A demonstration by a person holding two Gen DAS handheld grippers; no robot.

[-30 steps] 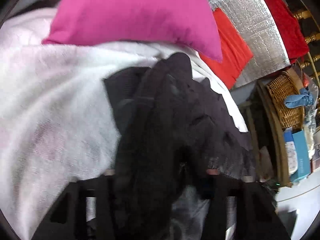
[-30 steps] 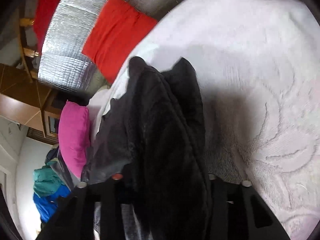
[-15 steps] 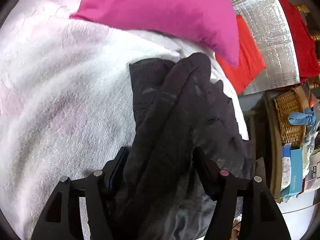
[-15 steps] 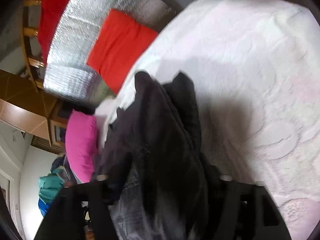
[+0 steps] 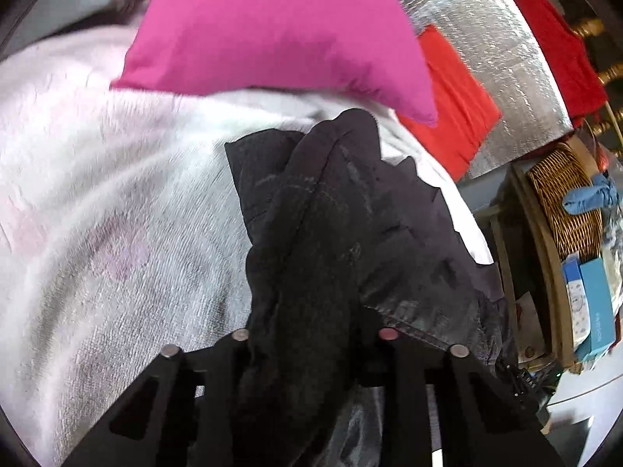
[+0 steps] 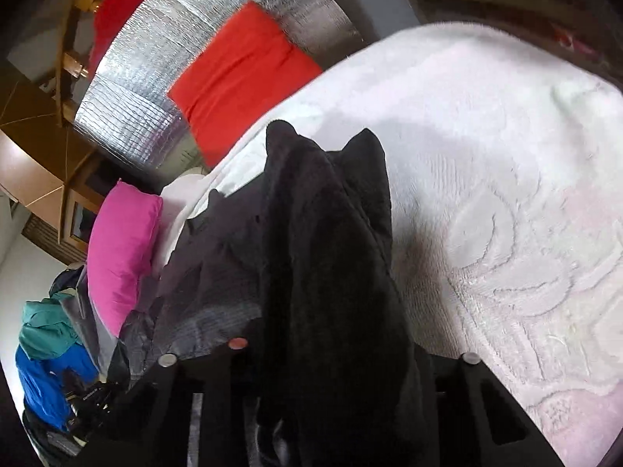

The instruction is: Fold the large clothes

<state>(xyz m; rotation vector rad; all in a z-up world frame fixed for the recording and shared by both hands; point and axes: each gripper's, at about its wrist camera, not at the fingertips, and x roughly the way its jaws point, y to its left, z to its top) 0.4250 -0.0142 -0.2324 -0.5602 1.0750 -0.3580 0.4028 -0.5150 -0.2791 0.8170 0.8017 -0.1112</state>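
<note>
Fingers of my left gripper point(image 5: 311, 334) and right gripper point(image 6: 331, 350) just closed, both pinching bunched dark garment point(image 5: 331, 233) over white bedspread point(image 5: 117, 214). Advice: lift evenly, keep edges aligned.

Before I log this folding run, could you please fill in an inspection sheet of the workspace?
Surface: white textured bedspread, rumpled.
Job's things: dark garment bunched in a ridge on the bedspread.
Clutter: pink pillow beyond the garment; red cushion against silver foil sheet.
Grippers: left gripper and right gripper have just been closing, each shut on a fold of the garment.
Cables: nothing seen.
Surroundings: wicker basket, blue boxes, blue and green clothes pile.
</note>
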